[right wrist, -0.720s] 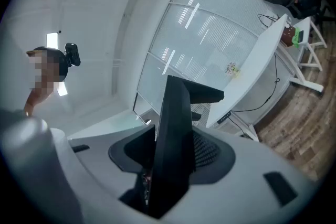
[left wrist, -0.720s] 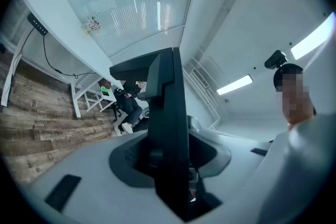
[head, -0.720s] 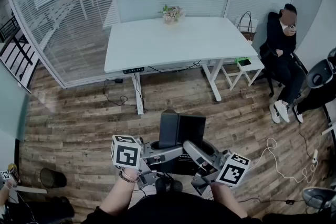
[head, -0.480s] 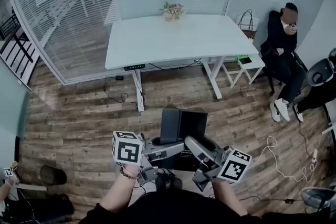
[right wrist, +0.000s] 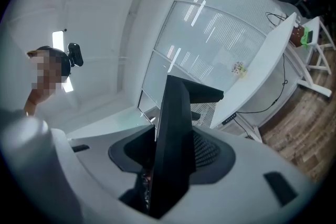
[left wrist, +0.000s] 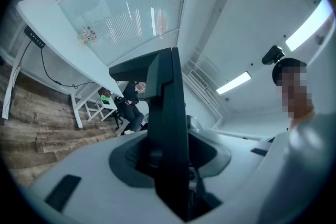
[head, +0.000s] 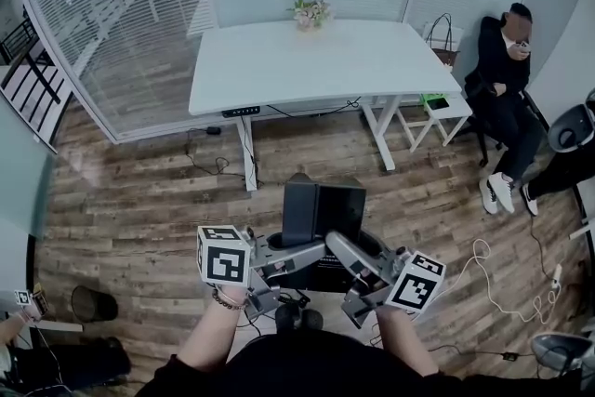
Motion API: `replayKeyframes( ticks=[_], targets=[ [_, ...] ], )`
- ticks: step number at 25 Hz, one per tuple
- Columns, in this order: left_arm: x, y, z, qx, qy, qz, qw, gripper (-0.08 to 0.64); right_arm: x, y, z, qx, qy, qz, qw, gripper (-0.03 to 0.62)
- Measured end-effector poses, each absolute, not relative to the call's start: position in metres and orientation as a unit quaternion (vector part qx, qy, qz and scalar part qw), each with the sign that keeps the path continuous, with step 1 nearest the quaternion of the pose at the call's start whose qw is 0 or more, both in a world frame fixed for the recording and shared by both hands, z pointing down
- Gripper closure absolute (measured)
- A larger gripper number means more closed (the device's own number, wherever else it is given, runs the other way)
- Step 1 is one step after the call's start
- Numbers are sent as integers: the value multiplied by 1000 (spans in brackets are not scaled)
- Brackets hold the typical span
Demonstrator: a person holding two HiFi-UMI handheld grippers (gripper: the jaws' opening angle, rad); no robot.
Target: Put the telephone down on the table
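The black telephone is held upright in the air above the wooden floor, on the near side of the white bench and well apart from it. The left tongs and the right tongs each clamp its thin body, one from each side.
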State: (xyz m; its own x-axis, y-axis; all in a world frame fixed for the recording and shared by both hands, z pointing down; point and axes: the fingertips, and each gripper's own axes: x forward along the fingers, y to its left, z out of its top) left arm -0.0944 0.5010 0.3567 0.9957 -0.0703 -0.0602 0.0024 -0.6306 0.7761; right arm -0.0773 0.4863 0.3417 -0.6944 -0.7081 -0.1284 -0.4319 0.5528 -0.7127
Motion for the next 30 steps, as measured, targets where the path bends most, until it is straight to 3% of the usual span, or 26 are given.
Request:
replayKeyframes(
  ticks=[11,30],
  targets=[
    [-97,496,353,923,-33,-50,381,376,-81,480,340,-324,865,-330,196,402],
    [-119,494,379,911,3,-32,411,374,-102,479,366,-363,839,-351,202,402]
  ],
)
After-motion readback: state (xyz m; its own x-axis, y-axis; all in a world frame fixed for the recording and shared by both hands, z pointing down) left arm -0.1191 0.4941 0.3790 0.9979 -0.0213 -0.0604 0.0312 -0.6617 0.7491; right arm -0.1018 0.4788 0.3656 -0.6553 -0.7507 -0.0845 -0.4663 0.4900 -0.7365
